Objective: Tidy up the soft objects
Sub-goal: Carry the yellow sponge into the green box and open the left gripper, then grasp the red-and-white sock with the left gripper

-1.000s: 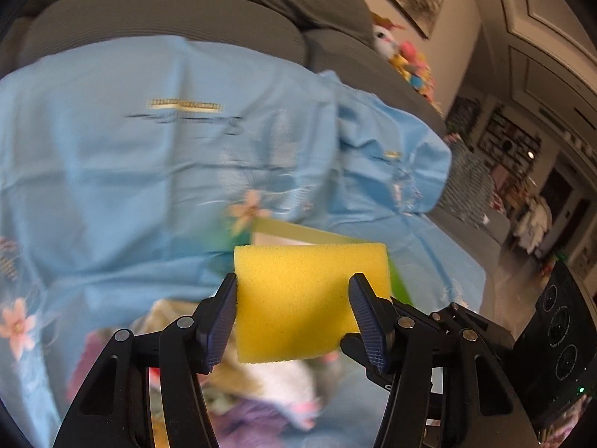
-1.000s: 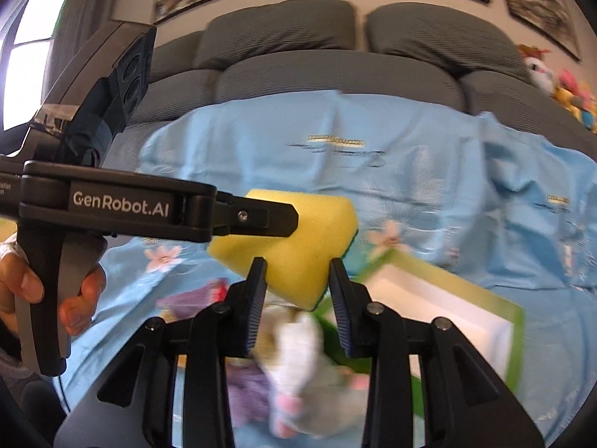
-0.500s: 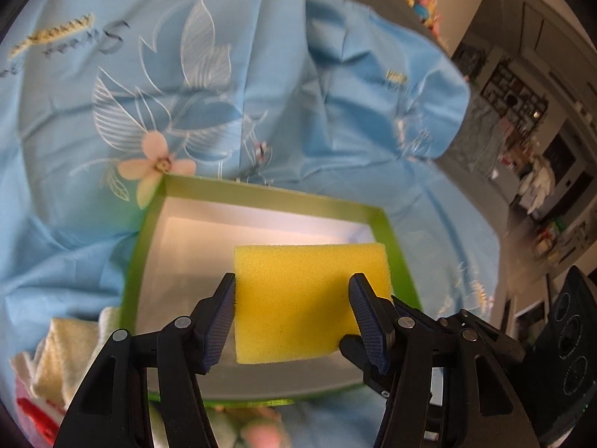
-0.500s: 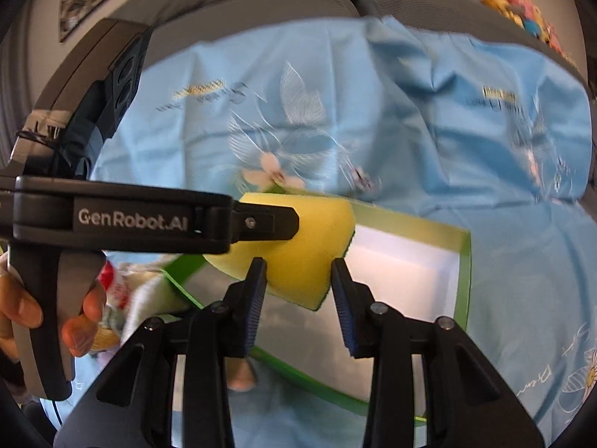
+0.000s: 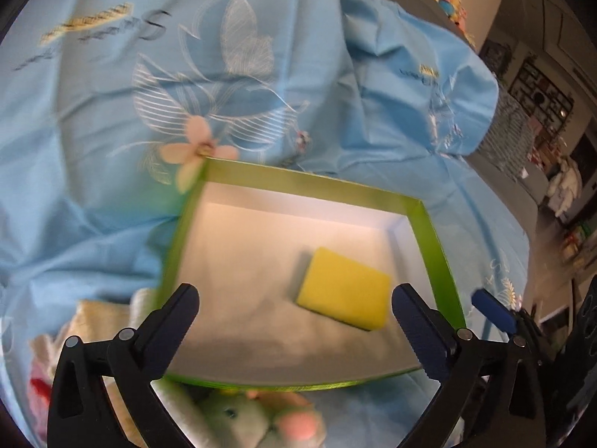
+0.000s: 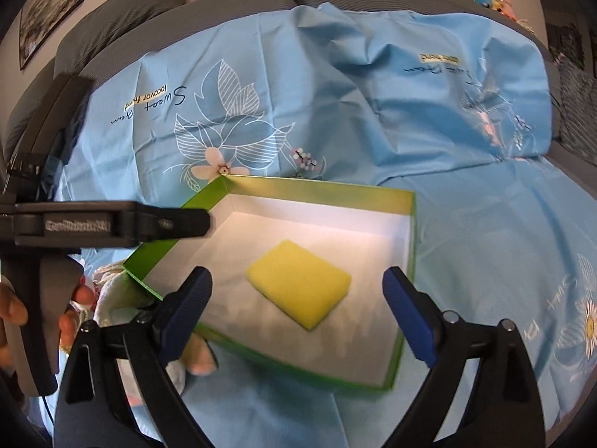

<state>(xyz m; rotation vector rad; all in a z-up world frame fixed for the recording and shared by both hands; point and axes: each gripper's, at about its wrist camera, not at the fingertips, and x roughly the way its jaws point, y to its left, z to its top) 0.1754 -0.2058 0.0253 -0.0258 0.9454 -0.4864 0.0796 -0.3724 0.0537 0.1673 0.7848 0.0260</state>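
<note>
With both sets of jaws just sprung wide, a yellow sponge (image 6: pixel 299 283) lies flat on the white floor of a green-rimmed box (image 6: pixel 412 231), free of either tool. The left gripper (image 5: pixel 294 300) hangs over the box with nothing between its fingers, and the sponge sits below, toward its right finger and nearer the box's right wall. The right gripper (image 6: pixel 297 287) is likewise spread and empty, framing the sponge from above without touching it. Both jaws have been opening in the last instant, and no pad presses the foam. The box rests on a blue floral sheet (image 6: pixel 335 93) draped over a grey sofa (image 6: pixel 156 7), apparently to serve as the collecting spot for soft items. More such items wait outside it: a pale plush toy (image 5: pixel 242 422) lies against the near rim in the left view, and towelling cloth (image 5: pixel 100 317) is bunched by the left corner. A hand (image 6: pixel 22 310) grips the left tool's handle at the edge of the right view. Judging by this layout, the sponge is sorted and the plush pile looks next.
</note>
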